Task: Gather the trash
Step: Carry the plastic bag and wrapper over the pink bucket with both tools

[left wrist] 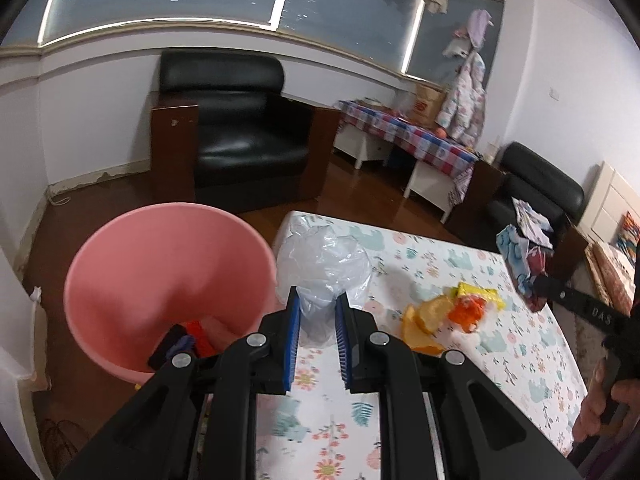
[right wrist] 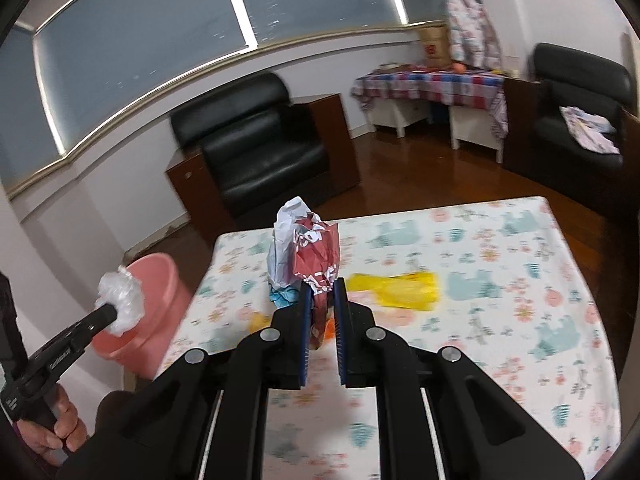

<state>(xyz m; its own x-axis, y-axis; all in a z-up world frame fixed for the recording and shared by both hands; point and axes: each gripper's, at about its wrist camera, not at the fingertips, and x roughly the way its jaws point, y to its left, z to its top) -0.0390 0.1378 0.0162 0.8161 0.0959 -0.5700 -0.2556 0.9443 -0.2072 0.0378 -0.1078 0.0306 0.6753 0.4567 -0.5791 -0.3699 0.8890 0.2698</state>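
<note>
Left tool (left wrist: 316,312): clenched on clear plastic bag (left wrist: 324,264), poised at the rim of my pink bin (left wrist: 160,264), which lies just leftward, nearer this hand. Right tool (right wrist: 320,300): clenched on crumpled red wrapper (right wrist: 312,252), above the tabletop (right wrist: 500,280), well apart from the bin.

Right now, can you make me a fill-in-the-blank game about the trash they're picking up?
1. The left gripper is shut on a clear ____ bag.
2. The bucket beside the table is colored ____.
3. The right gripper is squeezing a crumpled red and ____ wrapper.
4. The flat wrapper lying on the flowery tablecloth is colored ____.

Missing words: plastic; pink; white; yellow
</note>
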